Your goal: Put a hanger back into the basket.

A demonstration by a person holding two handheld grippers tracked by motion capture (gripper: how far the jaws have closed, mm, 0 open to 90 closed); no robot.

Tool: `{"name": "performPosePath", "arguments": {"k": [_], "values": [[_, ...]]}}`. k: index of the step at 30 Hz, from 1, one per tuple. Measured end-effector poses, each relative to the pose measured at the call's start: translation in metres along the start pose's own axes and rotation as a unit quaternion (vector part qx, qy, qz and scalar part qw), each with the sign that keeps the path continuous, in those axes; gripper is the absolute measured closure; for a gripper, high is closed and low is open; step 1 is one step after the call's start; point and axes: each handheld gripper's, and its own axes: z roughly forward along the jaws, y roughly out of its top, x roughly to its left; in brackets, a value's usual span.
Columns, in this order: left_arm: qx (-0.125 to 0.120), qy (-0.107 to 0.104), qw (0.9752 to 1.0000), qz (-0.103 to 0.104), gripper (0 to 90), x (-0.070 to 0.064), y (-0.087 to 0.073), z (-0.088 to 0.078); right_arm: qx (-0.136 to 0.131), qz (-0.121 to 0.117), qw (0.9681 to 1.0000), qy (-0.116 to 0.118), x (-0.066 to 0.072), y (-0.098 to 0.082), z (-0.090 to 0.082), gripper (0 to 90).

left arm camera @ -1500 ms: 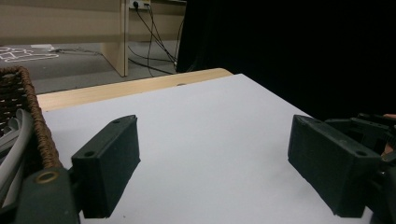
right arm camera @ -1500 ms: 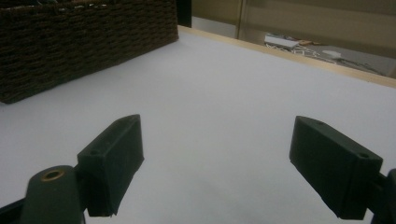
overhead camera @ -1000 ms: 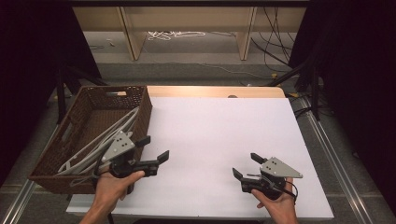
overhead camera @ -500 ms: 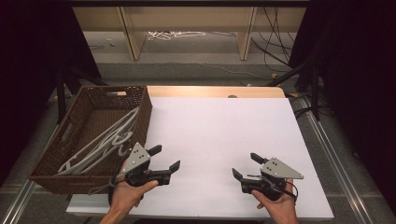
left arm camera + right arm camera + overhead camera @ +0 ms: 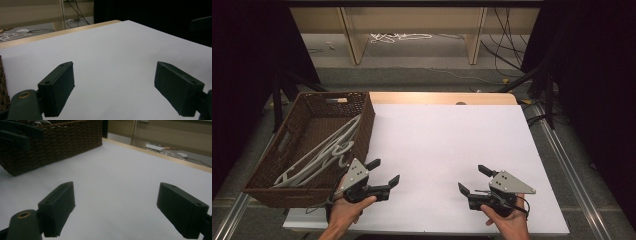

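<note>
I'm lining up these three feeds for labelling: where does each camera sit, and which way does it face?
High view: above the person's side, facing forward and down on the white table; both hands, left gripper and right gripper.
Left gripper view: on the left gripper, looking across the table; its open jaws.
Right gripper view: on the right gripper, facing the basket; its open jaws.
Shared: table, basket.

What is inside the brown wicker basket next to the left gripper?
The wicker basket holds white clothes hangers, piled together and leaning toward its near right corner. How many there are cannot be told, and the near wall hides the basket floor beneath them.
</note>
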Motion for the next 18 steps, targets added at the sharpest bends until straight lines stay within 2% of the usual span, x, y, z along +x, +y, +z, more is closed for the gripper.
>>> {"name": "performPosePath", "arguments": {"k": [1,3,6,7,9,10,13,15,16,18], "values": [[-0.002,0.003,1.0,0.002,16.1,0.001,-0.001,-0.001,0.005,0.011,0.9999,0.005,0.002,0.0,-0.001,15.8],[-0.005,0.0,0.9999,0.011,16.2,0.002,-0.002,-0.003,-0.006,-0.001,1.0,0.002,0.003,0.001,-0.002,15.8],[-0.005,0.007,0.9995,0.029,16.2,0.003,-0.003,-0.006,0.0,0.002,1.0,0.007,0.004,0.0,-0.003,15.8],[-0.004,0.009,0.9996,0.025,16.2,0.003,-0.003,-0.008,-0.004,0.005,0.9999,0.013,0.004,0.0,-0.002,15.8],[-0.009,0.013,0.9997,0.018,16.2,0.005,-0.003,-0.01,0.001,0.001,1.0,0.008,0.004,0.0,-0.003,15.8],[-0.009,0.016,0.9996,0.024,16.2,0.006,-0.003,-0.011,-0.001,0.002,1.0,0.008,0.004,0.0,-0.003,15.8],[-0.012,0.018,0.9996,0.017,16.2,0.008,-0.002,-0.013,-0.003,0.003,1.0,0.009,0.004,0.0,-0.002,15.8],[-0.009,0.017,0.9997,0.016,16.2,0.008,-0.003,-0.012,0.007,0.011,0.9998,0.012,0.005,0.0,-0.003,15.8],[-0.011,0.012,0.9997,0.016,16.2,0.008,-0.003,-0.011,-0.002,0.013,0.9998,0.016,0.005,0.0,-0.001,15.8],[-0.008,0.01,0.9998,0.012,16.2,0.006,-0.003,-0.011,0.002,0.012,0.9998,0.014,0.005,0.0,-0.002,15.8]]}}
